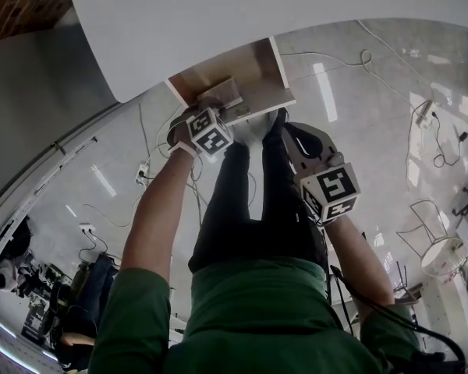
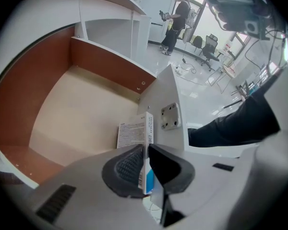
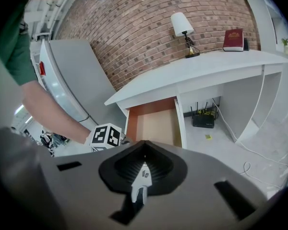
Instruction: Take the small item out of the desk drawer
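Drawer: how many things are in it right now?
1. A small box stands beside the drawer's white panel, clamped between the left gripper's jaws. Nothing else shows, though that gripper hides part of the drawer floor.

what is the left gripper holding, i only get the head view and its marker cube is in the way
Observer: The left gripper view shows the left gripper shut on a small white box with printed text, at the open drawer.
Operator: and the right gripper
Observer: Its own view shows the right gripper shut, nothing between the pads.
Operator: anything on the desk top
Observer: A lamp and a red book stand on the desk, seen from the right gripper view.
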Motion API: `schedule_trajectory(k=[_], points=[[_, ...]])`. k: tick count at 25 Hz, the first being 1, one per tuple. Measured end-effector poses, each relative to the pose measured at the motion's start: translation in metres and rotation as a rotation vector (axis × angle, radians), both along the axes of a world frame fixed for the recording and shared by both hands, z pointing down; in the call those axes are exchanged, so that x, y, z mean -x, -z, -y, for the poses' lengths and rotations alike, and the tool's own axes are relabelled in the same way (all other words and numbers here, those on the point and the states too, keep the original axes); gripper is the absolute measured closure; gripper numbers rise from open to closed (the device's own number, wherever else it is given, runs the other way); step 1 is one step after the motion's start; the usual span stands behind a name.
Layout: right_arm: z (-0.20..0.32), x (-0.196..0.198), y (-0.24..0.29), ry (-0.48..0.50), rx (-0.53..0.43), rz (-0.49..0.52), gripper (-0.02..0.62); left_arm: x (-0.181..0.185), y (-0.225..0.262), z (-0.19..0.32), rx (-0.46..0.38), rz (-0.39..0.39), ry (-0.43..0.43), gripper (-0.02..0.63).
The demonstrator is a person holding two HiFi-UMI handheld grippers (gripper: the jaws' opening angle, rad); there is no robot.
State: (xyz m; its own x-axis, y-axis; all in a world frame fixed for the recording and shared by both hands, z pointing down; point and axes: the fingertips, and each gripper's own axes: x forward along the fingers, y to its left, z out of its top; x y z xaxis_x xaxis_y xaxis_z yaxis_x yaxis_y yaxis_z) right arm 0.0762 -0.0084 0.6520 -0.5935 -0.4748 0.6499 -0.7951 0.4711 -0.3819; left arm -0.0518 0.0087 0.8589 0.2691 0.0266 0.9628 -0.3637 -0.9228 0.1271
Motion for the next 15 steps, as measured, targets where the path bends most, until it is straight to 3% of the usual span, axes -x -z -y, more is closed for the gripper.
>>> schedule_trajectory(k=[15], points=[[0.013, 0.014, 0.032, 0.043, -0.058, 0.007, 0.591, -0.013, 0.064, 0.012, -0.079, -0.100, 0.059, 0.572]])
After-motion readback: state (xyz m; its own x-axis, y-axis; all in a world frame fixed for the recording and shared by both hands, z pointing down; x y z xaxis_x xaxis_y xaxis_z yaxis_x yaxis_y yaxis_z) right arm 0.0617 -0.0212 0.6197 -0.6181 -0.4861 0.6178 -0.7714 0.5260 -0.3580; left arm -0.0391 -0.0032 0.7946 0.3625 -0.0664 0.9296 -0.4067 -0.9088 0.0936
